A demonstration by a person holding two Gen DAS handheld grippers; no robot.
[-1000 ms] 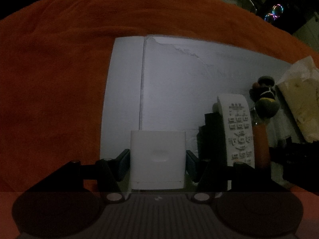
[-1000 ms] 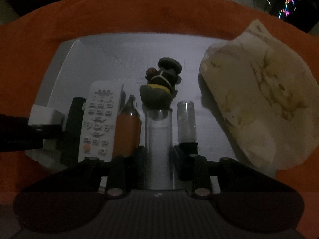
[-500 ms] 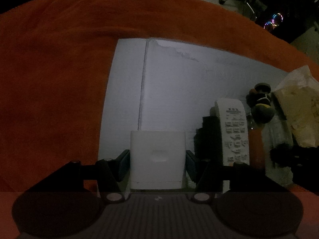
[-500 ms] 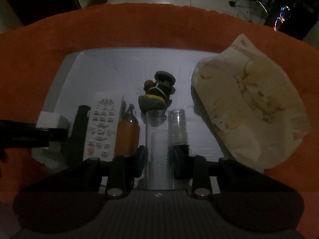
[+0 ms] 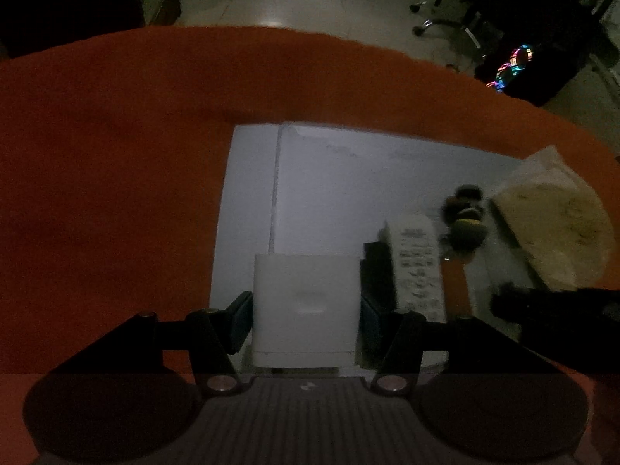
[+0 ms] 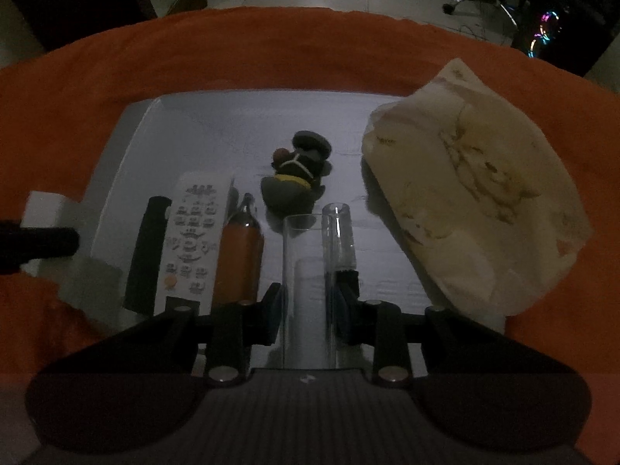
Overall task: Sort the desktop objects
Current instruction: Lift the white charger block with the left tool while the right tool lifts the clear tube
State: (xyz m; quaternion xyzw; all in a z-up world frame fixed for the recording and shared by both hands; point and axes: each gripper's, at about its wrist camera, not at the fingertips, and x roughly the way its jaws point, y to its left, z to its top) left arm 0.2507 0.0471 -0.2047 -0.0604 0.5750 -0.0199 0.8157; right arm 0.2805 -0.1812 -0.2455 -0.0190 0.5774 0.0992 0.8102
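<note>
My left gripper is shut on a white box, held above the left part of a white board. The box also shows at the left edge of the right wrist view. My right gripper is shut on a clear tube. On the board lie a white remote, a black bar, an orange bottle and a small clear vial close beside the tube. A dark figurine lies behind them.
A crumpled paper bag covers the right side of the board. The board rests on an orange cloth that reaches all around it. Beyond the far table edge are a dim floor and an office chair.
My left gripper has risen with the white box, so the board and objects look smaller and more floor shows. My right gripper keeps the tube and has hardly moved.
</note>
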